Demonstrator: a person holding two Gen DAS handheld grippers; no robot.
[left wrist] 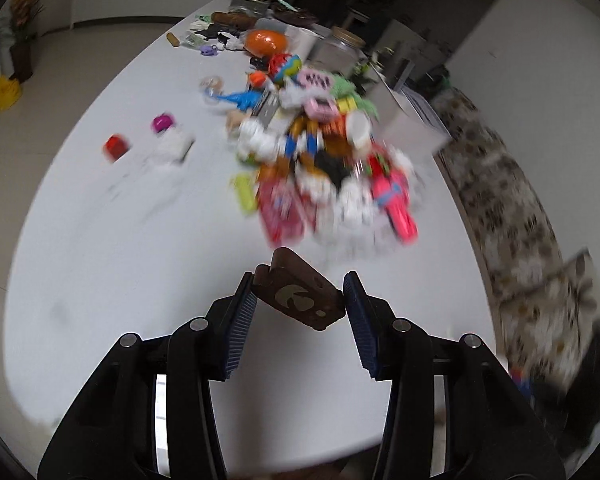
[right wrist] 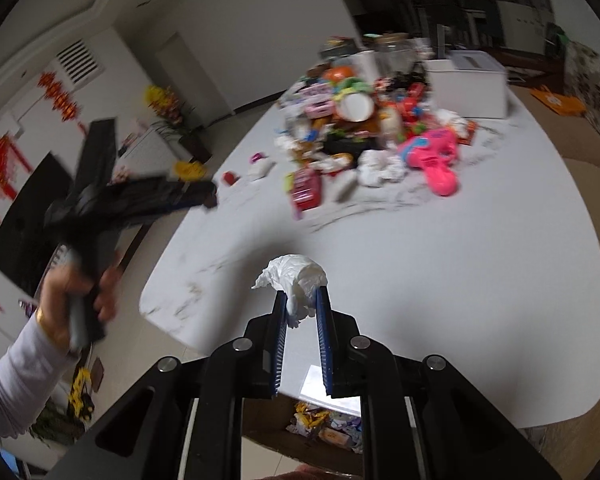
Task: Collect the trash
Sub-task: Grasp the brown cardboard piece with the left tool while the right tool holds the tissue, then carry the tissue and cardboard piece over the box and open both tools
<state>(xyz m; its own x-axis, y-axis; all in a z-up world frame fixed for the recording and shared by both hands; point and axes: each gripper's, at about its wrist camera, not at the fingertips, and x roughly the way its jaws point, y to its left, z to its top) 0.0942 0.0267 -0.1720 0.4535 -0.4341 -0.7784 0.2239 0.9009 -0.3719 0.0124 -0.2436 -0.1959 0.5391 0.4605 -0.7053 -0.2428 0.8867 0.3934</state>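
Observation:
My left gripper point(left wrist: 301, 285) is shut on a flat brown packet point(left wrist: 300, 300) with a pale logo, held tilted above the white table point(left wrist: 120, 272). From the right wrist view the same left gripper point(right wrist: 204, 196) shows blurred at the left, carried by a hand point(right wrist: 68, 300) in a white sleeve. My right gripper point(right wrist: 301, 296) is shut on a crumpled white tissue point(right wrist: 296, 272), which bulges out over the fingertips. A mixed pile of toys and trash point(left wrist: 320, 152) lies further along the table; its other side point(right wrist: 360, 120) shows in the right wrist view.
A red cap point(left wrist: 116, 146), a magenta cap point(left wrist: 162, 122) and a white wad point(left wrist: 174, 146) lie left of the pile. A white box point(right wrist: 468, 84) stands behind it. An open cardboard box point(right wrist: 324, 428) holding wrappers sits on the floor under the table's near edge. A patterned sofa point(left wrist: 520, 208) runs along the right.

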